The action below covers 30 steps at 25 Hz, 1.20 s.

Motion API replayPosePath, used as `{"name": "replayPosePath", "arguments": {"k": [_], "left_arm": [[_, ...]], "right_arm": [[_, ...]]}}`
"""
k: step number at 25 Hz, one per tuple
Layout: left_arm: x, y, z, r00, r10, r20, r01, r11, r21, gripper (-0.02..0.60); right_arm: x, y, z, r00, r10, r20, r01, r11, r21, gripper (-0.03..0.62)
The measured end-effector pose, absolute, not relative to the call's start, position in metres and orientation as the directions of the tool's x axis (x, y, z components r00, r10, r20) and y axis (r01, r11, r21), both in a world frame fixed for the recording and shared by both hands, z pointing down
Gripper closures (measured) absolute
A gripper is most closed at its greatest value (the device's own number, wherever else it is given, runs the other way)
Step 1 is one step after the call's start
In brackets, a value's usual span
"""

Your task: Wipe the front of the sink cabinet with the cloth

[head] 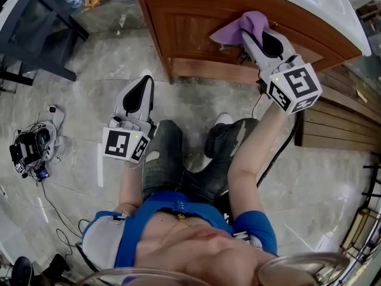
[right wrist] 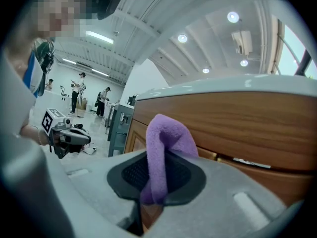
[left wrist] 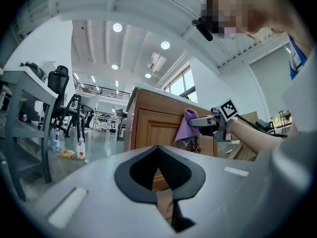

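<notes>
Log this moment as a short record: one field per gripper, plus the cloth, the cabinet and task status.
right gripper: shut on the purple cloth, raised to the cabinet front
left gripper: shut, nothing between its jaws, held low over the floor, apart from the cabinet
purple cloth: bunched, sticking out past the jaws, up against the wood front; contact looks likely
sink cabinet: brown wood, panelled door, pale top
task status: cloth in place at the front for wiping
</notes>
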<state>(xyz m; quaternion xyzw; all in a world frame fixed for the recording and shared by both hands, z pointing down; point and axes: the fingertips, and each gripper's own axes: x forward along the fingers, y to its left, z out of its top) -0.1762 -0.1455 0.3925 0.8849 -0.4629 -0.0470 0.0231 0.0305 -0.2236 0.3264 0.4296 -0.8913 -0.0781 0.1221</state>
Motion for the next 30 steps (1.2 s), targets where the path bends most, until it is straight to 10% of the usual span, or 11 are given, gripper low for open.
{"name": "replayPosePath", "arguments": {"k": [30], "left_arm": [[-0.203,-0.143,0.391,0.505,-0.862,-0.036,-0.86,-0.506,0.069,0.583]], "right_arm": [[-0.147,-0.242,0.32,-0.845,-0.531,0.063,-0.501,0.828,0.252,0.537]]}}
